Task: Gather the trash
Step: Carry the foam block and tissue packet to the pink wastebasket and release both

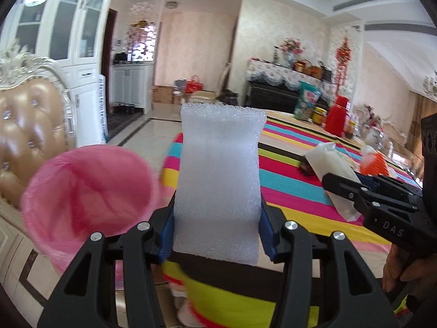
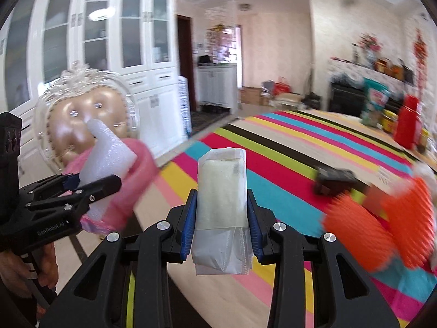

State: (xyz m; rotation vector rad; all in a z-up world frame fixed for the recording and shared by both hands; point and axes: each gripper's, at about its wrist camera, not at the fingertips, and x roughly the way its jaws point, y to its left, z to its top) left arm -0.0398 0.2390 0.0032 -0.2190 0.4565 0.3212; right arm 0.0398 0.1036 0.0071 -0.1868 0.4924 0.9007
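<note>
The left gripper (image 1: pixel 217 227) pinched a foam (image 1: pixel 218 180) slab, the right gripper (image 2: pixel 221 218) a packet (image 2: pixel 221 191); both were apparently headed for the pink bin (image 1: pixel 84 188) left of the foam.

One foam piece (image 1: pixel 218 180), one wrapper (image 2: pixel 221 199), perhaps.

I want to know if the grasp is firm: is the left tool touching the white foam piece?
Touching. In the left wrist view both blue pads of the left tool press the sides of the white foam piece, with no gap.

white foam piece (image 1: pixel 218 180) upright, clear packet (image 2: pixel 221 207) upright, pink-lined bin (image 1: pixel 84 191) open
</note>
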